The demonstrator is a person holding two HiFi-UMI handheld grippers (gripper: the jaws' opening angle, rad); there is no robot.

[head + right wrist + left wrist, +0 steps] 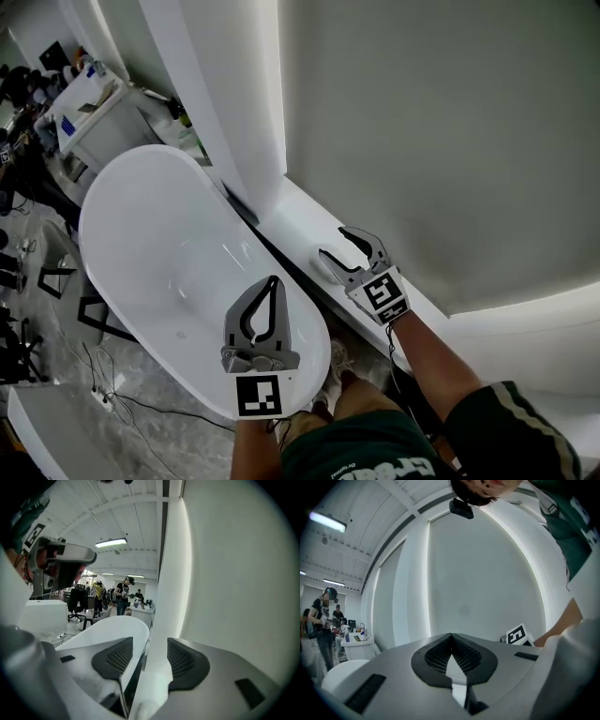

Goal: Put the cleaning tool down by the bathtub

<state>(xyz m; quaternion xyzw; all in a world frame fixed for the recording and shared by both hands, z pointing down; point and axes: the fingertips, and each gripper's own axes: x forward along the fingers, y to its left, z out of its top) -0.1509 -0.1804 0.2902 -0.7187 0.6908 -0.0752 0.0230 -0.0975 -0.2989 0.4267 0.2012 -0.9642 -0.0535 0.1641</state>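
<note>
Bathtub (159, 244), white and oval, lies alongside a white ledge (305, 211) at the foot of the wall. On that ledge, just beside the bathtub's near end, lies the white cleaning tool (324, 268). The right hand-held gripper (332, 242) hangs over it, released: its jaws stand apart with the tool low between them, though whether either one touches it cannot be told. The left hand-held gripper (274, 281) hovers above the bathtub's near end, clenched on nothing, jaw tips meeting.
</note>
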